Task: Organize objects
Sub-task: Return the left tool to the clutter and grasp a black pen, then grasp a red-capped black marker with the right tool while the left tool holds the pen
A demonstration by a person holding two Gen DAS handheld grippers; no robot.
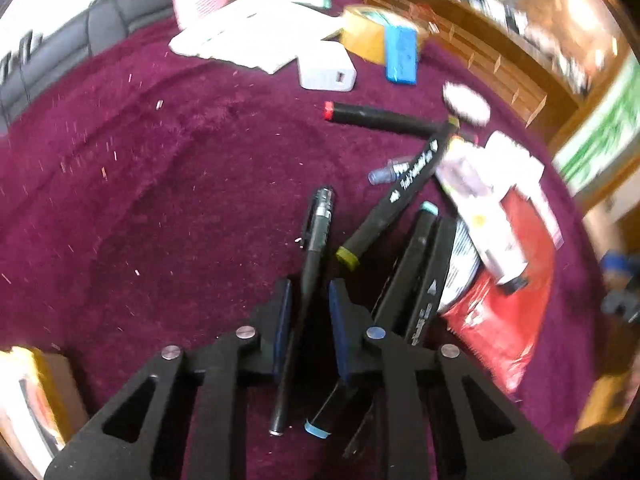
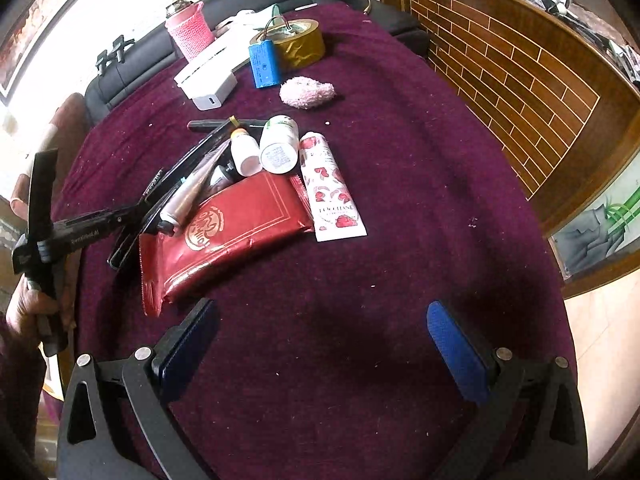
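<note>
My left gripper (image 1: 310,300) is shut on a thin black pen (image 1: 316,232), which runs between the blue pads and points away. Beside it on the maroon cloth (image 1: 160,200) lie black markers: one with a yellow band (image 1: 394,196), one with a red cap (image 1: 376,117), and several with teal caps (image 1: 420,264). My right gripper (image 2: 320,344) is open and empty above bare cloth (image 2: 400,240). In its view lie a red packet (image 2: 224,232), a floral cream tube (image 2: 332,188), two white bottles (image 2: 280,144) and the left gripper (image 2: 120,212) over the markers.
At the back stand a white charger (image 2: 210,92), a blue battery pack (image 2: 262,62), a yellow tape roll (image 2: 300,42), a pink knitted cup (image 2: 190,32) and a pink fluffy ball (image 2: 306,92). A wooden wall (image 2: 520,60) runs along the right. A dark sofa (image 2: 132,60) lies behind.
</note>
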